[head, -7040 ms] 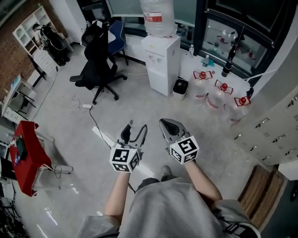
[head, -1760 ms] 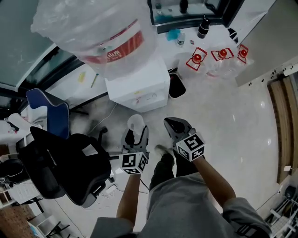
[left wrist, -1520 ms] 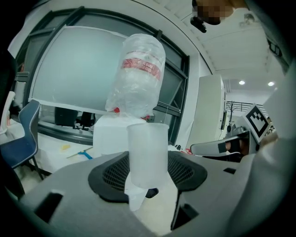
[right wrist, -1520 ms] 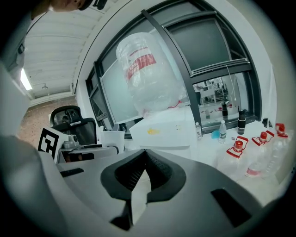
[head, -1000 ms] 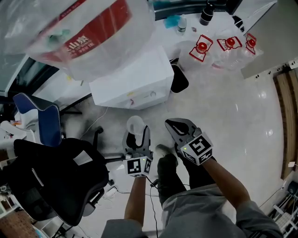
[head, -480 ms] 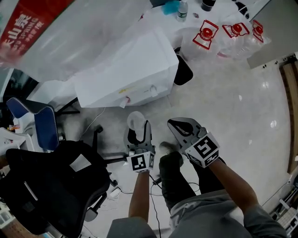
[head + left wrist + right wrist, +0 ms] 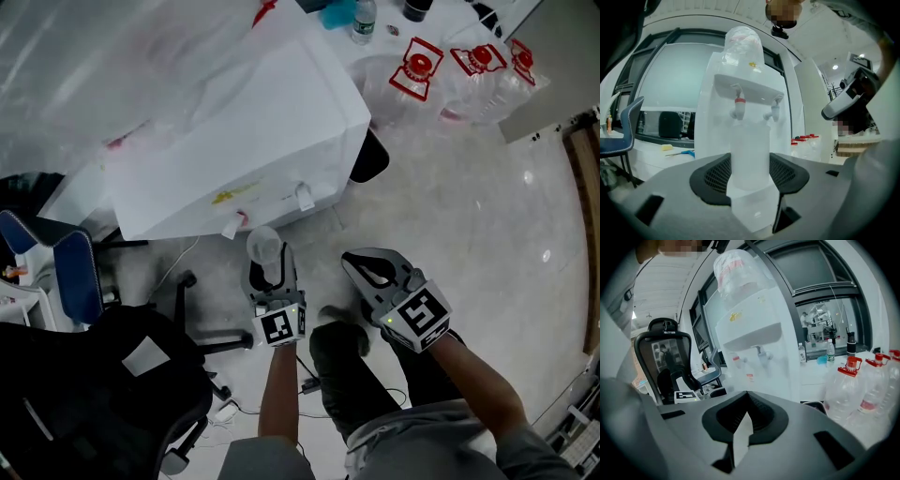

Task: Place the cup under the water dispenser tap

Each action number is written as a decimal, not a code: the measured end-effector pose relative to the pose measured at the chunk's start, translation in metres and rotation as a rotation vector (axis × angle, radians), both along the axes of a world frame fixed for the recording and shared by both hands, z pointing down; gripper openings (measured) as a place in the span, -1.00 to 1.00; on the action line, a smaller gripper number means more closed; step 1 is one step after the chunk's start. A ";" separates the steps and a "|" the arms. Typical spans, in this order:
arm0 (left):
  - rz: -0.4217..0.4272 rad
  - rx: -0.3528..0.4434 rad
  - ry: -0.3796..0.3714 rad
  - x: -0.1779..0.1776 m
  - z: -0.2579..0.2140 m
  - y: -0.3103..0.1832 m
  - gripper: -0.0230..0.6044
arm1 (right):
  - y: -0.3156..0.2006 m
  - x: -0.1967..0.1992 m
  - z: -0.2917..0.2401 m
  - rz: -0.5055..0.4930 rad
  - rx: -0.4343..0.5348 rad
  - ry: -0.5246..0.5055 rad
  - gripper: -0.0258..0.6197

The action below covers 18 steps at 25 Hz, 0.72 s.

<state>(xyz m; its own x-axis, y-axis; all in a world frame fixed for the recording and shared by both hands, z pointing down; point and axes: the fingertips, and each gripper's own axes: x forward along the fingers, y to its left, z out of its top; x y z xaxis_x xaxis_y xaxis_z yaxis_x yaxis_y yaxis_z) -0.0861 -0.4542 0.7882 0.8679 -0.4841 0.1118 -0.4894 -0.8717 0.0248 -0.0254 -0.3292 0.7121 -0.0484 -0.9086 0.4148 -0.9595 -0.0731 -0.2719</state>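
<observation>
A translucent plastic cup (image 7: 263,247) stands upright between the jaws of my left gripper (image 7: 269,269), which is shut on it. In the left gripper view the cup (image 7: 749,140) fills the middle, with the left gripper (image 7: 750,164) clamped on its lower part. Straight ahead is the white water dispenser (image 7: 746,89) with a red tap (image 7: 738,106) and a second tap (image 7: 774,110) under its ledge. From above, the cup is just short of the red tap (image 7: 232,226) on the dispenser (image 7: 253,131). My right gripper (image 7: 364,260) hangs beside it, shut and empty (image 7: 746,398).
A black office chair (image 7: 89,384) stands at the lower left and a blue chair (image 7: 73,272) behind it. Empty water bottles with red caps (image 7: 424,67) and a black bin (image 7: 369,156) sit right of the dispenser. A cable (image 7: 309,384) lies by the person's legs.
Both grippers have sunk, and the dispenser's front with its taps has come closer and larger. The cup stays in the left gripper and is now nearer the red tap.
</observation>
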 end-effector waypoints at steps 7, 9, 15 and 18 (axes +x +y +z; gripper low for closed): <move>-0.028 0.050 0.024 0.004 0.049 -0.019 -0.14 | 0.000 0.008 0.046 0.006 -0.014 0.018 -0.89; -0.027 0.057 0.040 0.004 0.059 -0.024 -0.15 | -0.001 0.010 0.057 0.002 -0.019 0.033 -0.89; -0.020 0.117 0.066 0.012 0.076 -0.036 -0.16 | -0.009 0.015 0.080 -0.015 -0.008 0.066 -0.89; -0.021 0.165 0.081 0.017 0.080 -0.040 -0.16 | -0.013 0.018 0.093 -0.020 -0.011 0.074 -0.89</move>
